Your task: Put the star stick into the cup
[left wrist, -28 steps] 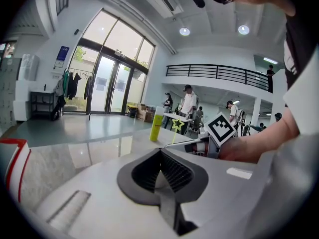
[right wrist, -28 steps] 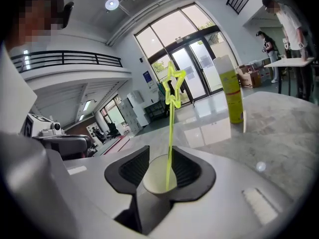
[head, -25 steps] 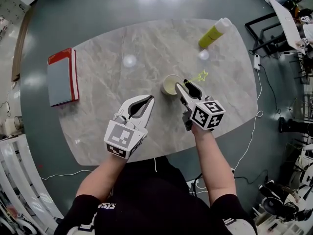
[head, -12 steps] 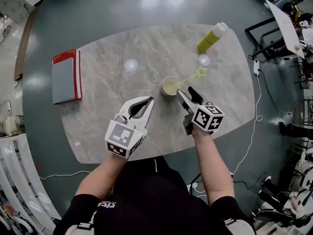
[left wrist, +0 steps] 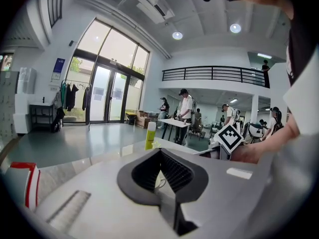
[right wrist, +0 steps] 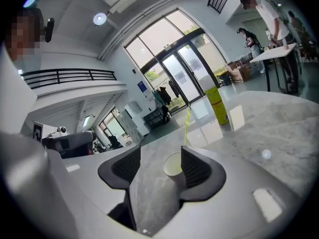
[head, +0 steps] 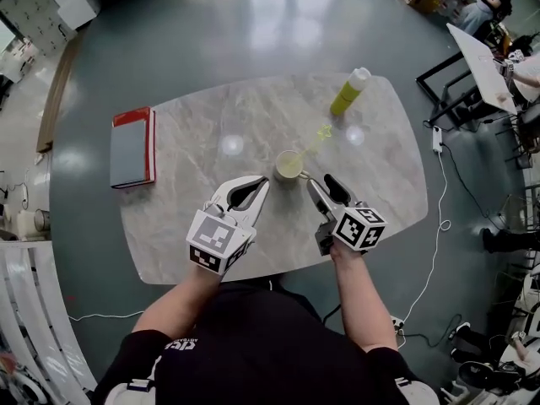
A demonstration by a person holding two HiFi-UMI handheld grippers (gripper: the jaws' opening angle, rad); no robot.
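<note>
A pale paper cup point(head: 288, 165) stands near the middle of the marble table point(head: 194, 142). The thin yellow star stick point(head: 314, 143) leans out of it to the upper right, its star point(head: 324, 131) above the tabletop. My right gripper point(head: 320, 180) is open just in front of the cup. Its jaws have just swung wide and eased in slightly, and nothing is between them. In the right gripper view point(right wrist: 160, 151) the cup point(right wrist: 173, 164) and stick point(right wrist: 186, 126) stand beyond the tips. My left gripper point(head: 262, 182) hovers left of the cup, shut and empty point(left wrist: 160, 151).
A yellow-green bottle point(head: 349, 91) stands at the table's far right, also seen in the right gripper view point(right wrist: 217, 105). A red and grey book point(head: 132, 147) lies at the left end. A white cable point(head: 440, 194) hangs off the table's right edge.
My right gripper let go of the star stick and drew back toward me. The stick now leans in the cup by itself. Both grippers have risen.
</note>
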